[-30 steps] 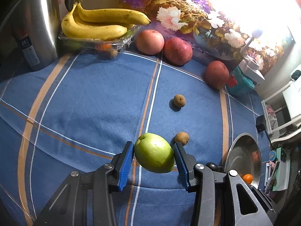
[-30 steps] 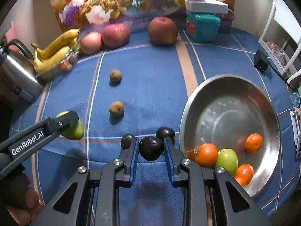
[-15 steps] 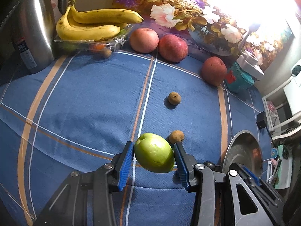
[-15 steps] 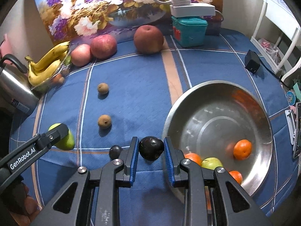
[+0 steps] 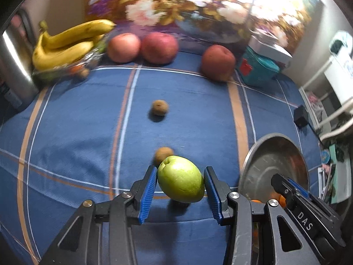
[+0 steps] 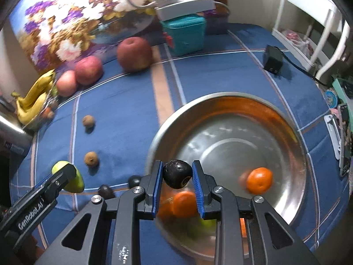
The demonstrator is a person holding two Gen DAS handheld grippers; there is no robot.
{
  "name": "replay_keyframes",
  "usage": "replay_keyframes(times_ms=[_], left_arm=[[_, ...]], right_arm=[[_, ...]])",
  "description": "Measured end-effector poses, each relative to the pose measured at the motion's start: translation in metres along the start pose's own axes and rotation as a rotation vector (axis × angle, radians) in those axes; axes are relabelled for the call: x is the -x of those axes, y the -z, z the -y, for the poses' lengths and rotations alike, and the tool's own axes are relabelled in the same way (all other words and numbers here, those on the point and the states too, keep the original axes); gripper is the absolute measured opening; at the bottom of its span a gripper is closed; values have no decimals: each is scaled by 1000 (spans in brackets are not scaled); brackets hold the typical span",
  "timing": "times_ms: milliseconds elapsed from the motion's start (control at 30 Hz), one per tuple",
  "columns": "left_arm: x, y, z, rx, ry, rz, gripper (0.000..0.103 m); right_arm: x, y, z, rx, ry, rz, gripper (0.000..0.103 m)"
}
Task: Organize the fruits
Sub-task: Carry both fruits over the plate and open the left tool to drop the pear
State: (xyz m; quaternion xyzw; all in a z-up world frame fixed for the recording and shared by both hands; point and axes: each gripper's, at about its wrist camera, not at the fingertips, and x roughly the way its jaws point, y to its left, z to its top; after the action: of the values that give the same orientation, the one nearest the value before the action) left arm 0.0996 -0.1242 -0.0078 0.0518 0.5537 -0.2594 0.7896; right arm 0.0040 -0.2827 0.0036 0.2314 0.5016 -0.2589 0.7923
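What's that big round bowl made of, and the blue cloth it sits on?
The bowl looks like polished metal, probably stainless steel: its silvery wall mirrors the oranges as an orange glow. The cloth looks like matte woven fabric, perhaps cotton: it shows no shine, soft creases and woven-looking tan and white stripes.

The bowl [image 6: 286,137] was shiny polished metal. Matt woven cloth [image 5: 187,92] covered the worktop. The green fruit [image 5: 180,182] looked smooth and waxy; the dark fruit [image 6: 177,173] slightly glossy.
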Motion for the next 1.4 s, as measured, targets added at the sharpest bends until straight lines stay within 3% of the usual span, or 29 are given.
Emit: replay_keyframes(times_ms=[600,900,1400], left_arm=[[-16,5,103,-233,41,34,47],[-24,11,114,-266,61,35,47],[-30,15,117,-278,58,28,44]], right_arm=[[9,-14,80,-202,53,54,28],[-3,-15,99,-253,49,31,28],[-22,-9,93,-220,49,-18,28]])
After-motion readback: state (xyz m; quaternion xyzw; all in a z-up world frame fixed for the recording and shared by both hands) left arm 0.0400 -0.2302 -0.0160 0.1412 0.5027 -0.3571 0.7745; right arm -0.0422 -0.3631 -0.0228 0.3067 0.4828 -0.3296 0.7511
